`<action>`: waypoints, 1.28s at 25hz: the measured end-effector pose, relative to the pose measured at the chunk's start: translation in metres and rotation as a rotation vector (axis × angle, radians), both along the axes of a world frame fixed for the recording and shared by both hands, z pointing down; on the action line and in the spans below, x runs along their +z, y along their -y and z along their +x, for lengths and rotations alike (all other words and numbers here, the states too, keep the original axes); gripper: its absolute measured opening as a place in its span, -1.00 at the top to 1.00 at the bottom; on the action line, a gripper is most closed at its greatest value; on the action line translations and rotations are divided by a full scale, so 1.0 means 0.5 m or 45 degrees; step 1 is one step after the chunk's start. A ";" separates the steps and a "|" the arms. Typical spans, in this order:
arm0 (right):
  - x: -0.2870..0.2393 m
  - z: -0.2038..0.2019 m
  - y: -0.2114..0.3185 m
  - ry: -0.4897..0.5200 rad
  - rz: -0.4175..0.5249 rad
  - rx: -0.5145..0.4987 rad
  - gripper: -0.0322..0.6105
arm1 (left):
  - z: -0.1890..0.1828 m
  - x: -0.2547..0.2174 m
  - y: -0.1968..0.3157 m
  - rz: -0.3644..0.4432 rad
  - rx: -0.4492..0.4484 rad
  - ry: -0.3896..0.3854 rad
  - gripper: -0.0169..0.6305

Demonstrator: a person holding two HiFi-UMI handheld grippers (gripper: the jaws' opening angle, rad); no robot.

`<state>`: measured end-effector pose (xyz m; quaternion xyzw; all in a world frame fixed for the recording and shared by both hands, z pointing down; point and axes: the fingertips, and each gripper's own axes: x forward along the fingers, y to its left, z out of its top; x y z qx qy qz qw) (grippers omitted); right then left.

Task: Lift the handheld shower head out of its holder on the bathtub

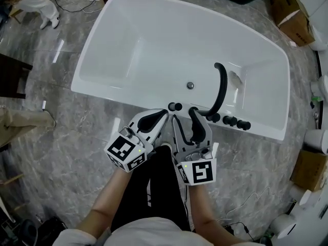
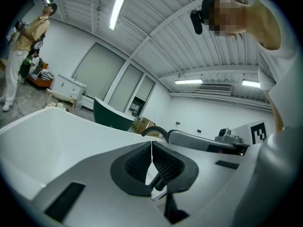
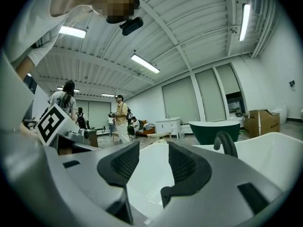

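Note:
A white bathtub (image 1: pixel 128 94) lies below me, with black fittings on its near rim. A tall curved black spout (image 1: pixel 221 88) arches over the basin, and it also shows as the spout (image 2: pixel 154 130) and the spout (image 3: pixel 226 143). A small black fitting (image 1: pixel 175 106) sits left of the spout's base; I cannot tell whether it is the shower head. My left gripper (image 1: pixel 164 113) hovers at the rim beside that fitting, jaws shut with the pads touching and nothing held. My right gripper (image 1: pixel 185 115) hangs beside it near the spout base, open and holding nothing.
Black knobs (image 1: pixel 236 122) line the rim right of the spout. The drain (image 1: pixel 190 85) is in the tub floor. Cardboard boxes (image 1: pixel 291 15) and white fixtures (image 1: pixel 319 88) stand on the grey marble floor to the right. People (image 3: pixel 120 117) stand far across the room.

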<state>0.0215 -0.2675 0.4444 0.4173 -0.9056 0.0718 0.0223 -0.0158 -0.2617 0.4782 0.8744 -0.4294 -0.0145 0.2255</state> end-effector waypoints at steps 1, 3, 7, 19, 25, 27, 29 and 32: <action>0.011 0.000 0.003 -0.006 -0.007 0.001 0.33 | 0.001 0.008 0.002 -0.006 0.003 -0.004 0.91; 0.035 0.000 0.009 -0.034 -0.020 0.003 0.33 | 0.004 0.023 0.005 -0.019 0.008 -0.014 0.91; 0.087 -0.005 0.021 -0.075 -0.046 0.013 0.33 | 0.000 0.061 0.010 -0.041 0.004 -0.046 0.91; 0.182 -0.034 0.063 -0.157 -0.037 0.009 0.28 | -0.041 0.159 0.053 -0.068 -0.034 -0.053 0.91; 0.233 -0.036 0.084 -0.215 -0.010 0.030 0.27 | -0.048 0.213 0.062 -0.094 -0.045 -0.073 0.91; 0.252 -0.038 0.091 -0.229 -0.014 0.030 0.27 | -0.050 0.230 0.065 -0.102 -0.050 -0.079 0.91; 0.268 -0.041 0.096 -0.232 -0.016 0.031 0.27 | -0.052 0.247 0.065 -0.112 -0.051 -0.082 0.91; 0.296 -0.047 0.102 -0.241 -0.024 0.038 0.27 | -0.058 0.277 0.065 -0.130 -0.055 -0.086 0.91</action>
